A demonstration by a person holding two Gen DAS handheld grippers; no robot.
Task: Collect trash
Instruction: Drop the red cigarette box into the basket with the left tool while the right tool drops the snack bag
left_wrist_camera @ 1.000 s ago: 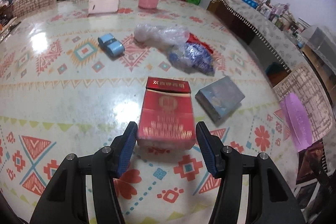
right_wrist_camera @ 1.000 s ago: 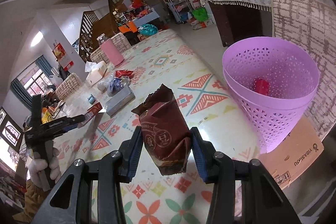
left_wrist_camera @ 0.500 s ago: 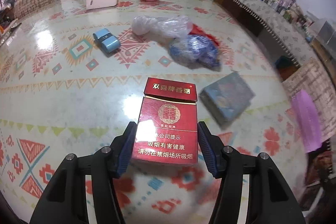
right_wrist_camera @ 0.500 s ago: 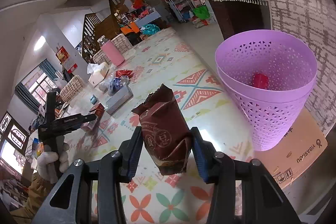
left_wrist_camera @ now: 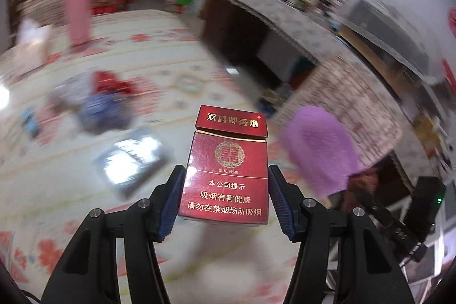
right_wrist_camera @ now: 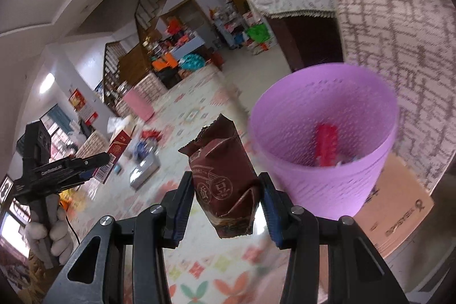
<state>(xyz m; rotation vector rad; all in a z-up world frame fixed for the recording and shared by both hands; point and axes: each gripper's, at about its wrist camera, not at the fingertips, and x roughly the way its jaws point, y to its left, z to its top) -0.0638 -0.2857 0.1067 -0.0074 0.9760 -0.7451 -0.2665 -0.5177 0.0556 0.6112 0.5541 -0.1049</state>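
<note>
My left gripper (left_wrist_camera: 226, 197) is shut on a red cigarette pack (left_wrist_camera: 228, 164) and holds it in the air above the patterned table (left_wrist_camera: 71, 204). The purple mesh trash basket (left_wrist_camera: 322, 150) is to its right, beyond the table edge. My right gripper (right_wrist_camera: 225, 202) is shut on a crumpled brown snack wrapper (right_wrist_camera: 225, 181), held just left of the basket (right_wrist_camera: 327, 153), near its rim. A red item (right_wrist_camera: 325, 144) lies inside the basket. The left gripper with the pack (right_wrist_camera: 114, 158) also shows at the left of the right wrist view.
A grey box (left_wrist_camera: 131, 161), blue and red wrappers (left_wrist_camera: 102, 107), a pink bottle (left_wrist_camera: 77, 16) and a tissue box (left_wrist_camera: 31, 44) are on the table. The basket stands on a cardboard box (right_wrist_camera: 399, 210) by a woven chair (right_wrist_camera: 399, 47).
My left gripper lifted the cigarette pack off the table and swung right toward the basket. My right gripper carried the wrapper closer to the basket's rim.
</note>
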